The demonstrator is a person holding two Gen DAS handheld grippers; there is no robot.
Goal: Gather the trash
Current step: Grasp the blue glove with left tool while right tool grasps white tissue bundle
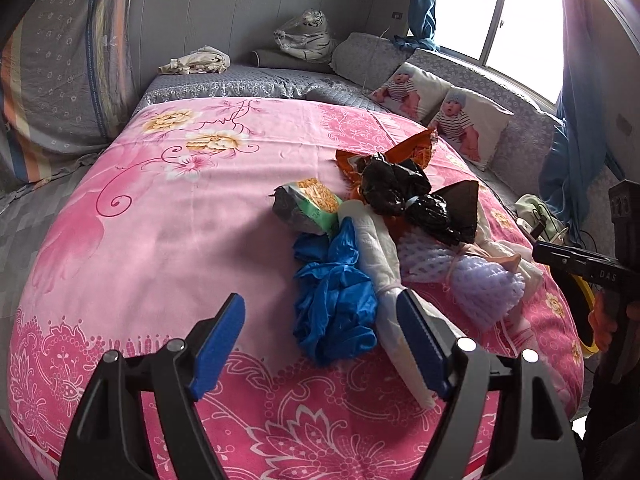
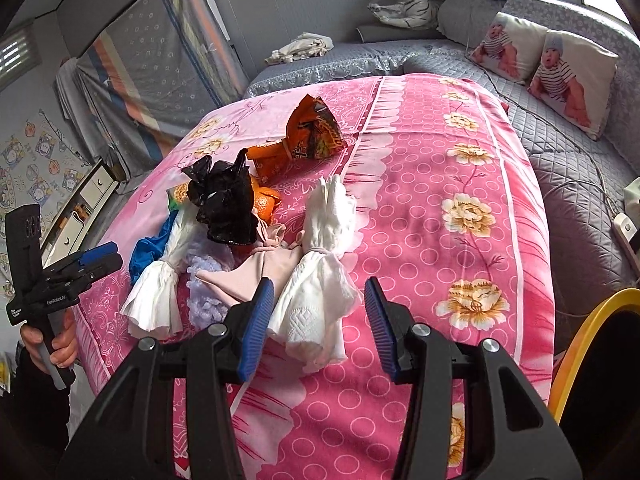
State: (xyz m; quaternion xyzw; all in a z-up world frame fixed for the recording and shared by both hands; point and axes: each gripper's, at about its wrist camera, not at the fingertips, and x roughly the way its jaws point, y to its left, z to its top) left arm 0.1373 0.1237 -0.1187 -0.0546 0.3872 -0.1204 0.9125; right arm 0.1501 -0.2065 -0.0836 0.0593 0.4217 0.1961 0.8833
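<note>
A heap of trash is seen lying on a pink flowered bedspread (image 1: 160,240) on a bed. In the heap are found a crumpled blue glove (image 1: 336,304), a black bag (image 1: 396,184), an orange wrapper (image 2: 312,132), a green snack packet (image 1: 308,204), a lilac foam net (image 1: 480,284), an orange peel (image 2: 266,202) and two tied white paper bundles.

The left gripper (image 1: 320,344) is held open above the near edge of the heap; nothing is pressed by its blue pads, and the blue glove is seen between and just beyond them. One white bundle (image 1: 380,256) runs under its right finger; whether it is touched cannot be told.

The right gripper (image 2: 318,320) is likewise open, its pads standing on either side of the other white bundle (image 2: 320,280) without pressing it. A pale pink cloth (image 2: 256,268) lies just beside that bundle, near the left pad.

Little writing can be read. On the right gripper's body, as seen from the left wrist view, the letters "DAS" are made out. On the left gripper's body, as seen from the right wrist view, a small white label is shown that appears to read "GenRobot.AI"; the lines beside it are too small to read. The print on the orange wrapper and the snack packet is too crumpled to be read.

A yellow-rimmed bin (image 2: 592,344) is seen at the right edge, beside the bed
</note>
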